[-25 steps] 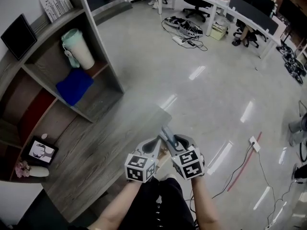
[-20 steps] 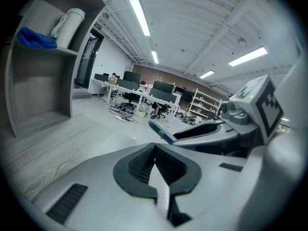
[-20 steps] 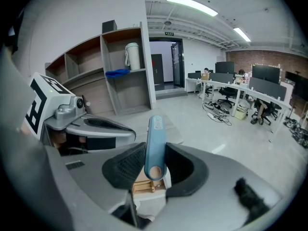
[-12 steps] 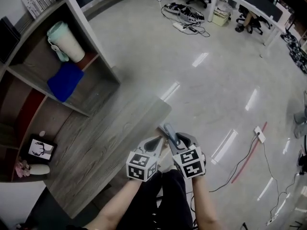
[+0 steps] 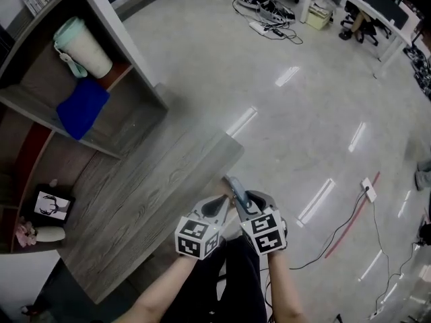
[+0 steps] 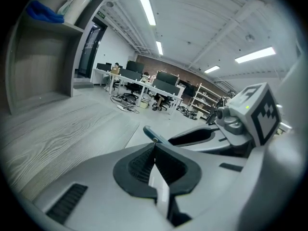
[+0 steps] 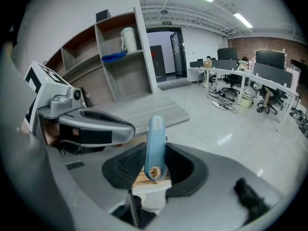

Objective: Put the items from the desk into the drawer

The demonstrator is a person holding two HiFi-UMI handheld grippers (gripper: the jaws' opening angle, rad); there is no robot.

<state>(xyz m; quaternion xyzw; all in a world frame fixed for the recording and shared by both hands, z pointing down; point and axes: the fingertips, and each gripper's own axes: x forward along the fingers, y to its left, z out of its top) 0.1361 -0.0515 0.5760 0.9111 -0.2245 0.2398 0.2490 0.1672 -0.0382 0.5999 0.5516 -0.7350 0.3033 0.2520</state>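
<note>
A slim blue tool point(image 7: 155, 146) with a hole at its near end stands upright between the jaws of my right gripper point(image 7: 156, 163), which is shut on it. In the head view the tool point(image 5: 236, 190) sticks up from the right gripper point(image 5: 244, 206) just off the front edge of the grey wood desk point(image 5: 155, 187). My left gripper point(image 5: 217, 209) sits close beside it, jaws shut on nothing point(image 6: 155, 146). The tool's tip point(image 6: 151, 133) shows just past the left jaws. A light wooden edge point(image 7: 144, 179) lies under the right jaws; I cannot tell what it is.
A shelf unit at the desk's back holds a blue cloth point(image 5: 82, 110) and a pale lidded cup point(image 5: 84, 46). A small picture frame point(image 5: 52, 205) and a white vase point(image 5: 47, 234) stand at the desk's left. Glossy floor, cables point(image 5: 350, 221) and office desks point(image 5: 350, 5) lie to the right.
The head view has swung, so shelf and desk slid up and left in the picture. Both grippers stay close together, the right still shut on the blue tool.
</note>
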